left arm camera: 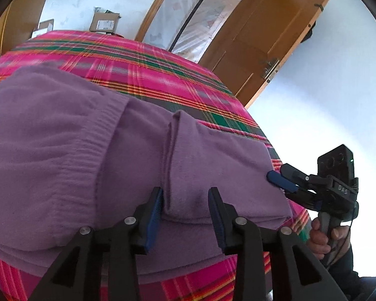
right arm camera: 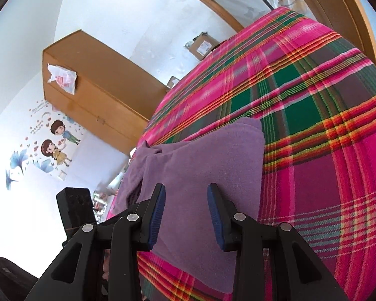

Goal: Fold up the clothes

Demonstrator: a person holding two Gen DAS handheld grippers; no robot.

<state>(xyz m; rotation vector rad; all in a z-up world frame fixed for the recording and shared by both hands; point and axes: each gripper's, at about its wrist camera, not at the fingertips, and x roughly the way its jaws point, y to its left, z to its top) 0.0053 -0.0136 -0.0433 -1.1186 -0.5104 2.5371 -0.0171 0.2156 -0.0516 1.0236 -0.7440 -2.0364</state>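
A purple knit garment (left arm camera: 70, 148) lies partly folded on a pink and green plaid bed cover (left arm camera: 137, 62). A folded sleeve (left arm camera: 213, 155) lies over its right part. My left gripper (left arm camera: 185, 200) is open, its fingers on either side of the sleeve's near fold. My right gripper shows in the left wrist view (left arm camera: 280, 179) at the garment's right edge, held by a hand. In the right wrist view the right gripper (right arm camera: 186, 200) is open over the garment (right arm camera: 200, 160) on the plaid cover (right arm camera: 313, 130), with nothing between the pads.
A wooden door (left arm camera: 268, 32) stands open beyond the bed's far right. Cardboard boxes (left arm camera: 104, 22) sit past the far edge. A wooden cabinet (right arm camera: 95, 85) stands against the wall with cartoon stickers (right arm camera: 55, 143). The left gripper's body (right arm camera: 75, 208) shows beside my right gripper.
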